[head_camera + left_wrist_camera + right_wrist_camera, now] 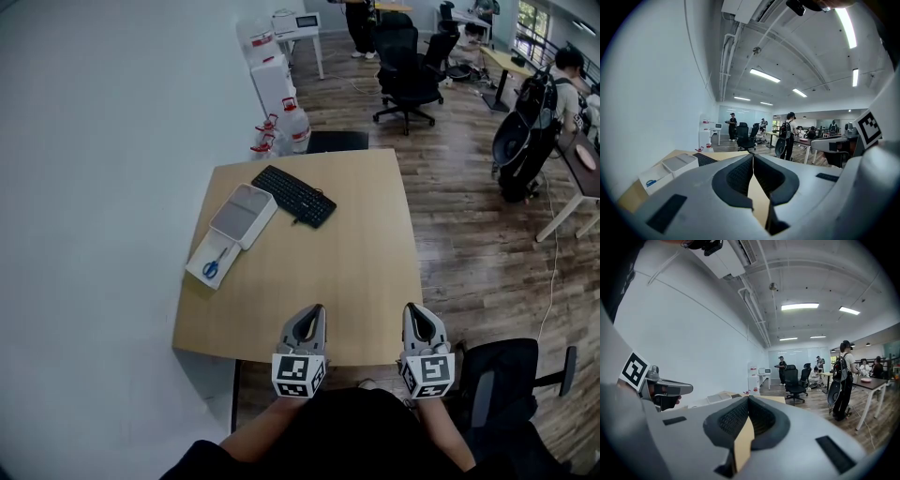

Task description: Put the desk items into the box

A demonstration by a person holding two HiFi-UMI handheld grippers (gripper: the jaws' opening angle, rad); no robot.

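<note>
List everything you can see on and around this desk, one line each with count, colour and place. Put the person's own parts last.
desk: one, light wood, centre of the head view.
keyboard: one, black, far left part of the desk.
box: one, white, open, by the desk's left edge.
lid-like piece: one, white with a grey top, overlapping the box's far end.
scissors: one pair, blue handles, inside the box.
water jugs: several, clear with red caps, by the wall beyond the desk.
office chairs: several, black, further back.
left gripper: one, grey, at the desk's near edge, fingers together, empty.
right gripper: one, grey, beside it, fingers together, empty.
</note>
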